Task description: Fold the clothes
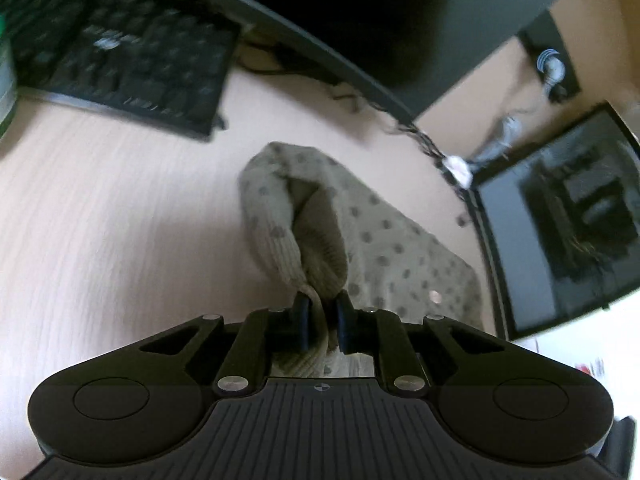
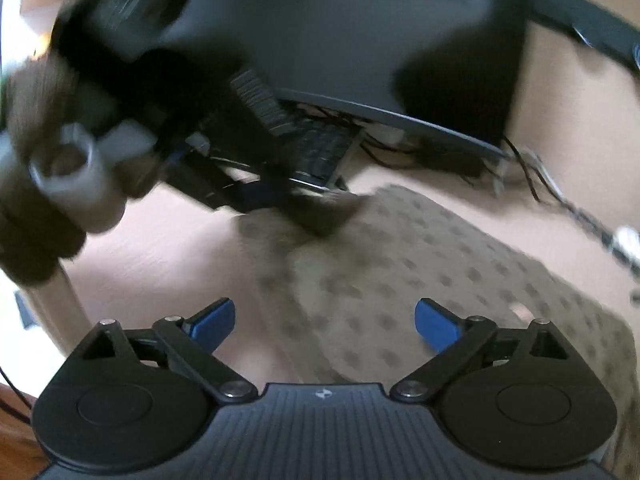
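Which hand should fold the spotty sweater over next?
Probably the left. The left gripper is already shut on the sweater sleeve; the right gripper is open above it, holding nothing.

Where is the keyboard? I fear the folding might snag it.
In the left wrist view the keyboard lies upper left on the desk, apart from the dotted garment.

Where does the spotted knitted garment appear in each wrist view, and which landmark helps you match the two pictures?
Left wrist view: spotted knitted garment lies centre, one edge lifted and pinched in the left gripper.
Right wrist view: garment fills centre and lower right, beyond the open right gripper.
Shared landmark: black keyboard behind it.
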`<state>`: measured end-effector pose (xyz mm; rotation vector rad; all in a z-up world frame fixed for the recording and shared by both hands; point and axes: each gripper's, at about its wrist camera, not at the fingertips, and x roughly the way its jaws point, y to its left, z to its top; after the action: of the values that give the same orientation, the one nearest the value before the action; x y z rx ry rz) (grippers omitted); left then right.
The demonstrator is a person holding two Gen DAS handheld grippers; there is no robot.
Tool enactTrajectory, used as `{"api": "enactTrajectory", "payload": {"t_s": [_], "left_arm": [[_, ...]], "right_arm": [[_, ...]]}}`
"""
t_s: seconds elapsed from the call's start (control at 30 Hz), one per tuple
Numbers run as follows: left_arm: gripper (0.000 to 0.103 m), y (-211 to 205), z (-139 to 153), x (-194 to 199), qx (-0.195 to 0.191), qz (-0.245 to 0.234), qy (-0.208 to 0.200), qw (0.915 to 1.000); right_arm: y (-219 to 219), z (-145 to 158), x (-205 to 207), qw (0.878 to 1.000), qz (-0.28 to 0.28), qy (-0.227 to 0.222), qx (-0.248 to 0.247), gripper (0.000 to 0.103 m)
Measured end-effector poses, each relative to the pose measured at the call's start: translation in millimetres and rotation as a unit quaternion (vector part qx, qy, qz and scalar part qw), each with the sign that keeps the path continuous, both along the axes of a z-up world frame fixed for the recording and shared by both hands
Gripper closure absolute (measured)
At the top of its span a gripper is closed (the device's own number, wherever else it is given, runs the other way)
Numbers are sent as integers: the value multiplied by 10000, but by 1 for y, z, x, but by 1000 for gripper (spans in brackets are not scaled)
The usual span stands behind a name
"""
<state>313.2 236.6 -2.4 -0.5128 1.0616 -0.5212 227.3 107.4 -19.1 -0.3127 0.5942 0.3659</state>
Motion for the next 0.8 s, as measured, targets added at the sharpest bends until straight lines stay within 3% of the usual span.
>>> {"api": "enactTrajectory", "payload": {"t_s": [0.13,0.2,0.23,0.27,0.3,0.33,0.37,0.43,0.5,0.6,0.67,0.7,0.8], "left_arm": [[89,-4,-2,12,-184,-462,82,9987],[88,-6,1,15,-260,-682,31,9973],[86,-6,3,17,-311,-769,-15,9966],[84,-4,7,18,-383,-821,-63,9959],[76,-2,11,20,-455,-874,-111,9951],[70,2,16,21,-576,-883,-183,9943],[68,8,23,22,-759,-824,-302,9932],[50,19,41,22,-1039,-666,-638,9903],[38,26,62,21,-1132,-504,-1036,9869],[27,19,80,20,-1072,-452,-1389,9835],[24,1,78,20,-1026,-526,-1354,9841],[23,-9,76,21,-1004,-569,-1310,9846],[20,-52,58,14,-833,-838,-1096,9869]], "right_arm": [[41,-31,29,9905,-830,-357,-1033,10],[41,-33,41,9875,-1092,-333,-1086,32],[40,-31,46,9861,-1241,-323,-1059,63],[38,-29,50,9844,-1391,-313,-1031,74],[28,-22,54,9860,-1519,-198,-665,77],[17,-14,55,9861,-1638,-80,-270,87],[2,-3,56,9836,-1790,43,208,89],[-33,18,50,9695,-2106,188,1242,90],[-79,39,34,9416,-2539,121,2208,90],[-150,50,6,8904,-3269,-89,3167,90],[-192,42,-7,8658,-3714,-57,3353,89],[-207,34,-10,8603,-3933,-32,3242,89],[-241,11,-17,8592,-4415,-80,2586,79]]}}
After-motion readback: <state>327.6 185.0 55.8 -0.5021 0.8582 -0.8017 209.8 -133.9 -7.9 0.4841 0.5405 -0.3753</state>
